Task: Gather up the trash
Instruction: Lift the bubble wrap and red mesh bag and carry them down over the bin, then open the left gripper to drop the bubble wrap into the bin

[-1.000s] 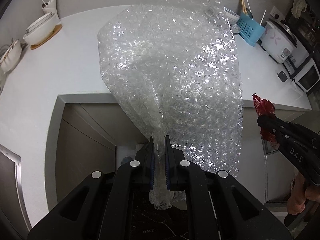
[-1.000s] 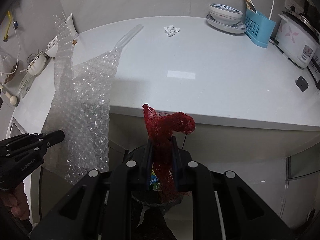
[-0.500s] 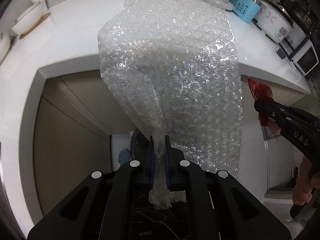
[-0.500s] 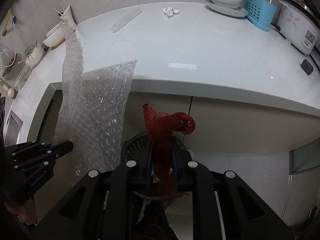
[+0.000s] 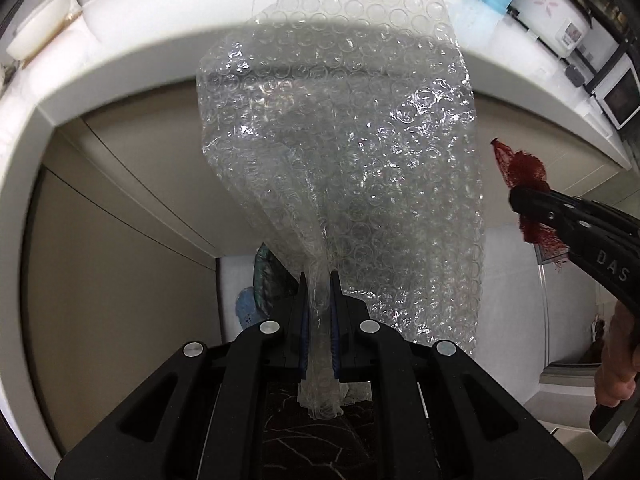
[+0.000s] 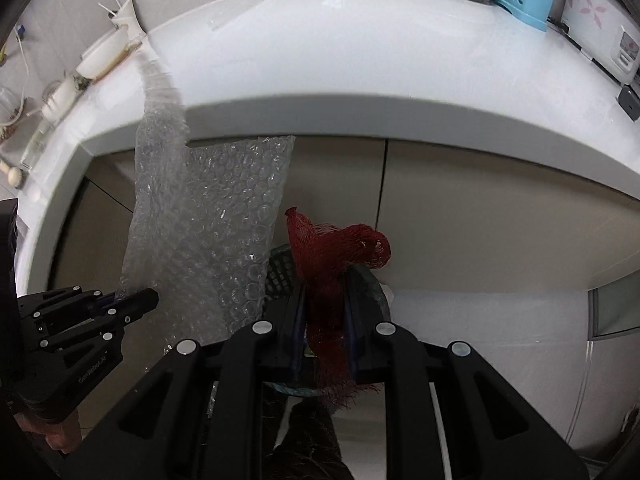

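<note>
Your sheet of bubble wrap (image 5: 344,152) stands up from the left tongs (image 5: 319,280), clenched on its gathered lower end, and hides most of the dark basket (image 6: 280,272) below. Your right tongs (image 6: 326,276) are clamped on the red mesh net (image 6: 332,248), whose tail hangs out beneath them. Both bundles sit in front of the cabinet doors, below the white table (image 6: 360,52) edge. You can read "DAS" on the right tongs and "GenRobot.AI" on the left.
</note>
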A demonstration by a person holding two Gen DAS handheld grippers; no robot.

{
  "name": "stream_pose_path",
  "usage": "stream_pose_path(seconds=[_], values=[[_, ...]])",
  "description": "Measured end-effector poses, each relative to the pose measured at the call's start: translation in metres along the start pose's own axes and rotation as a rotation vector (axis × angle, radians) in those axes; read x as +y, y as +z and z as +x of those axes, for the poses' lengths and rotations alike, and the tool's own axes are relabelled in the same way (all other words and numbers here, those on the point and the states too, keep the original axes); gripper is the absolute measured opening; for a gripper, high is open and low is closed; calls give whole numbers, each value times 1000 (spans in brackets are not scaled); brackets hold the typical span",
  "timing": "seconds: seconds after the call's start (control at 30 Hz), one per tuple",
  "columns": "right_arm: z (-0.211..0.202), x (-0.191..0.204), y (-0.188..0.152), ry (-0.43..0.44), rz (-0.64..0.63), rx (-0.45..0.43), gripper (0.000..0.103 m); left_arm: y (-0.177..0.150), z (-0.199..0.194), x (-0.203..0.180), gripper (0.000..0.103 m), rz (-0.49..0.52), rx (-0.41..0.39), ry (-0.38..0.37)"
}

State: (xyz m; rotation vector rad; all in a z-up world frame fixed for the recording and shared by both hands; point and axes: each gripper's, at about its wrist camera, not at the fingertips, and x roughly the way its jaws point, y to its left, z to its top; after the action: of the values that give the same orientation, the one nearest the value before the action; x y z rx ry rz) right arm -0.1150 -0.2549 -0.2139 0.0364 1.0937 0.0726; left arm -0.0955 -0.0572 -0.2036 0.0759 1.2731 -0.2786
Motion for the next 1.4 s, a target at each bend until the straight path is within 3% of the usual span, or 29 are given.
stream_pose_path(seconds=[0.4, 0.7, 1.07, 1.4], values=[[39, -10, -19, 3, 0, 27, 15, -7, 52, 4, 7, -20, 7, -4], [59, -17, -28, -6, 18, 82, 16, -22, 82, -9, 7, 52, 62, 42], [65, -8, -33, -1, 1, 104, 16, -20, 85, -14, 17, 99, 85, 38], [77, -1, -30, 5, -1, 119, 16, -19, 82, -5, 25, 70, 74, 23]])
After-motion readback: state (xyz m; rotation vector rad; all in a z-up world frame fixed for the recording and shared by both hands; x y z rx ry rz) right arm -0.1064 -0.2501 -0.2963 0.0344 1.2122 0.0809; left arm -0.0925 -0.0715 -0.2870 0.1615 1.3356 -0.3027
